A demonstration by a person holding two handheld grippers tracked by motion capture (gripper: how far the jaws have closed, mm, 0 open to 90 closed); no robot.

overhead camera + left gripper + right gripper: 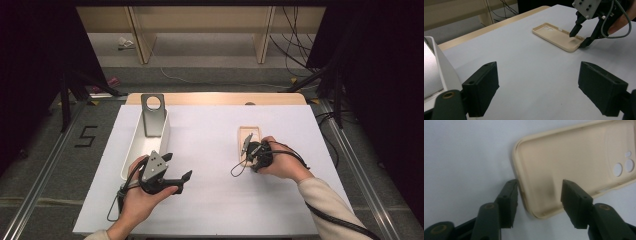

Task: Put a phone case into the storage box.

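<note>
Cream phone case is lying on my white desk, its near corner sitting between my right fingers, which are straddling its rim without pressing; my left fingers are gaping, well apart from it.

Phone case lies right of tray.

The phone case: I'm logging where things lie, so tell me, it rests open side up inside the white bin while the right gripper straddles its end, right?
Not quite. The phone case lies open side up on the bare white table, well apart from the white bin. The right gripper does straddle its end, one jaw outside the rim and one over the inside. The high view shows the case's place.
</note>
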